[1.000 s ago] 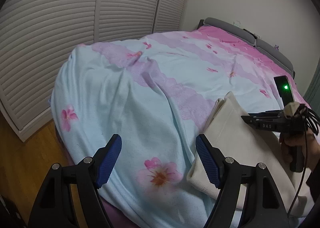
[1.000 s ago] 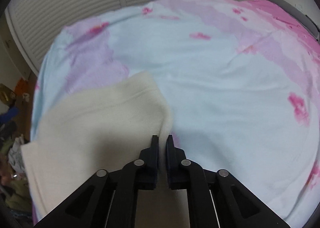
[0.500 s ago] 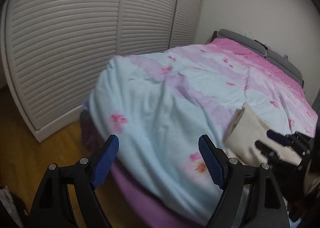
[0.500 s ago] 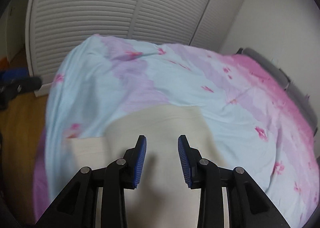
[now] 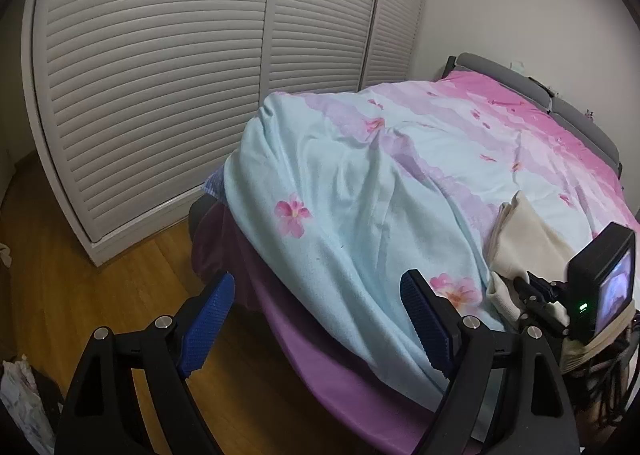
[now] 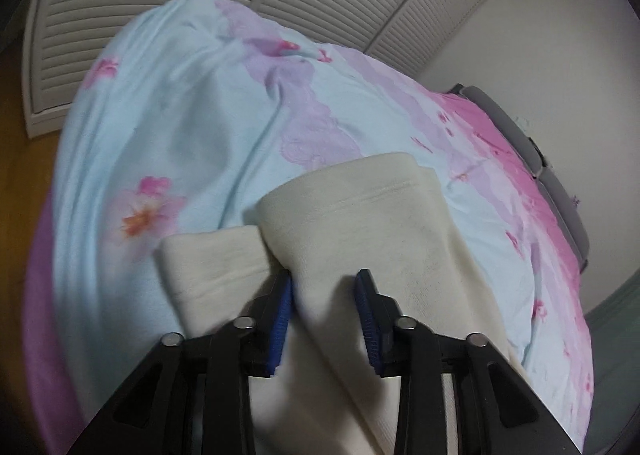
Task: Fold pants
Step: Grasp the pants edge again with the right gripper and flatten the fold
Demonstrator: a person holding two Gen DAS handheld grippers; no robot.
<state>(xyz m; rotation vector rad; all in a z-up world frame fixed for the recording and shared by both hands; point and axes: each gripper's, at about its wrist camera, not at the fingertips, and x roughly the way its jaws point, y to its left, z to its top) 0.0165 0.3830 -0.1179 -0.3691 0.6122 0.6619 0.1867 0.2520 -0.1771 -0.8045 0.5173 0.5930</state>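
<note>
The cream pants [image 6: 360, 223] lie folded on the near right part of the bed's floral duvet [image 6: 180, 127]. The right gripper [image 6: 324, 315] has its jaws apart around a fold of the pants; they have just been closing, pads not clearly pressing. The left gripper [image 5: 316, 319] hangs wide and empty over the bed's near corner and the wooden floor [image 5: 120, 283].
</note>
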